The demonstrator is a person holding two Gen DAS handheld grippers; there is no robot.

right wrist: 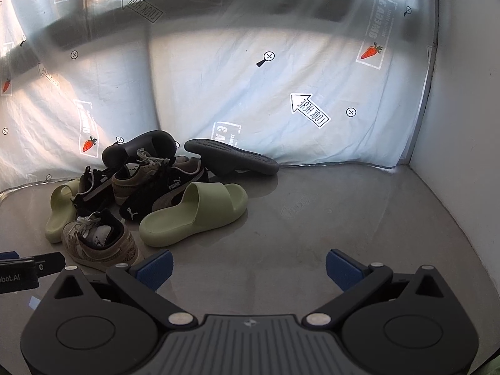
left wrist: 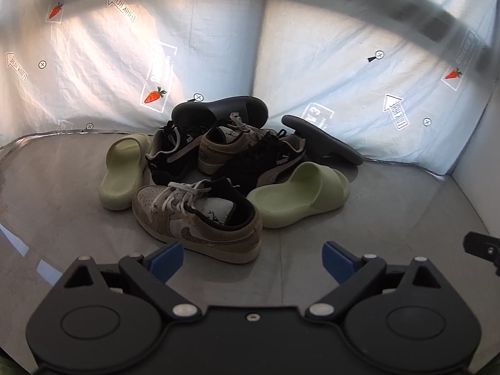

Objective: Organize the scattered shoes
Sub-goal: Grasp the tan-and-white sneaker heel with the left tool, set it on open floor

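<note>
Much of the pile of shoes (left wrist: 225, 168) is hidden — the shoes are heaped on top of each other on the smooth grey floor (left wrist: 375, 234), in front of a wrinkled white sheet (left wrist: 312, 62). One tan sneaker (left wrist: 200, 218) with white laces is seen in full; the second tan one (left wrist: 222, 147) is half buried. The word PUMA can be read on a fuzzy black sneaker (left wrist: 265, 162). Two soft, rounded pale green slides (left wrist: 300, 197) are set at the sides, and two dark slides (left wrist: 218, 109) are tipped up at the back. Carrots and "LOOK HERE" arrows are printed on the sheet. The left gripper (left wrist: 253, 259) is held wide apart, nothing inside. The right gripper (right wrist: 250, 268) is spread too — only bare floor is seen between its blue pads.
</note>
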